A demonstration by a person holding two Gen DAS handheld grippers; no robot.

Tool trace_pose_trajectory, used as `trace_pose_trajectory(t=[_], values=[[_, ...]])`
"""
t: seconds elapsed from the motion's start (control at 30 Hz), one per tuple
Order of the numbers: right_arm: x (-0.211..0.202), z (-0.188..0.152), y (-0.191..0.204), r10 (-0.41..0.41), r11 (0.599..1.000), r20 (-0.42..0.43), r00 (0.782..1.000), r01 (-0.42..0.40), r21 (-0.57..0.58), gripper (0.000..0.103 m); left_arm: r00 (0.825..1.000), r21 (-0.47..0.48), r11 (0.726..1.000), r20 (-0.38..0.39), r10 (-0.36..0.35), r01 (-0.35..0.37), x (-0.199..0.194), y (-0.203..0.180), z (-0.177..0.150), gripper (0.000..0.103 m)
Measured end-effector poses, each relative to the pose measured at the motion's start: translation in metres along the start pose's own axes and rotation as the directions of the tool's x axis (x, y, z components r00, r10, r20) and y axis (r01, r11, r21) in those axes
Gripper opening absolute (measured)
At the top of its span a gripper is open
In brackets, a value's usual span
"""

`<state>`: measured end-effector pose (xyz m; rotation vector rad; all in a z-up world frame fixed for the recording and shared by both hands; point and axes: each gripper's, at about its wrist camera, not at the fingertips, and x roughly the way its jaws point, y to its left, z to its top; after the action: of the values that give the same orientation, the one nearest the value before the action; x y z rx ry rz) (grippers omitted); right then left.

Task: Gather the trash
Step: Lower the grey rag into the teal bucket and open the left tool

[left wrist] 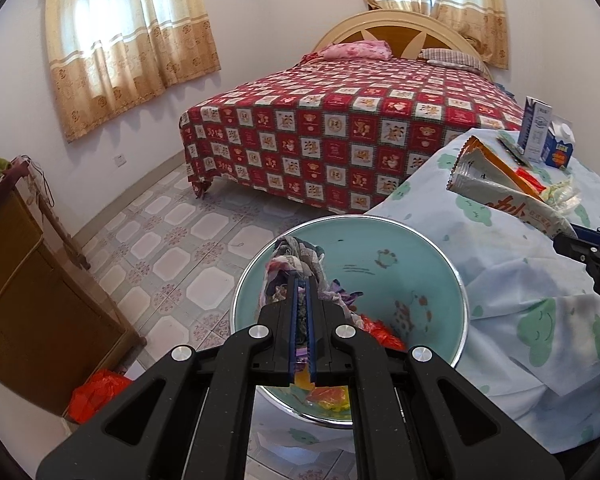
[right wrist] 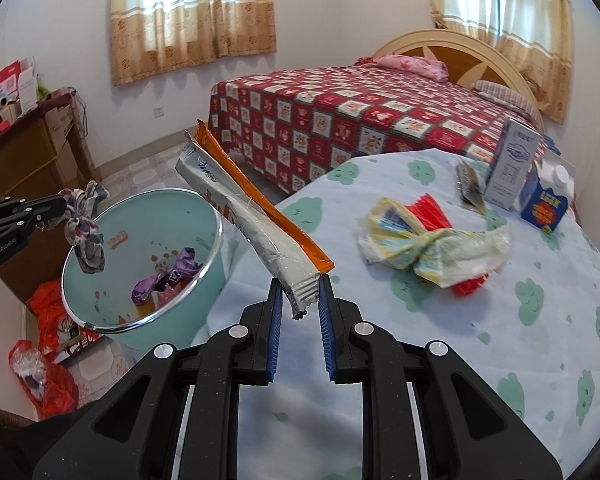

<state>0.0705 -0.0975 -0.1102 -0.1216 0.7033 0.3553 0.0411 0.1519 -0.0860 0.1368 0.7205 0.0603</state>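
Observation:
My left gripper is shut on a crumpled patterned wrapper and holds it over the open mouth of the teal trash bin. The right wrist view shows the same wrapper hanging above the bin. My right gripper is shut on the sealed end of a long silver and orange snack bag, lifted over the table edge beside the bin; it also shows in the left wrist view. Purple and red wrappers lie inside the bin.
On the cloud-print tablecloth lie a crumpled yellow-white wrapper, a red wrapper, a dark sachet, a tall milk carton and a blue carton. A bed stands behind. Red bags lie on the floor by a wooden cabinet.

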Motion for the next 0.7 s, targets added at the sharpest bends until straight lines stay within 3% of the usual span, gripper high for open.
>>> trace_pose_trajectory(t=[0.7], values=[[0.014, 0.011, 0.029, 0.027, 0.998, -0.013, 1.0, -0.028, -0.056, 0.019, 1.0, -0.028, 1.0, -0.004, 0.006, -0.006, 0.003, 0.012, -0.002, 0.004]])
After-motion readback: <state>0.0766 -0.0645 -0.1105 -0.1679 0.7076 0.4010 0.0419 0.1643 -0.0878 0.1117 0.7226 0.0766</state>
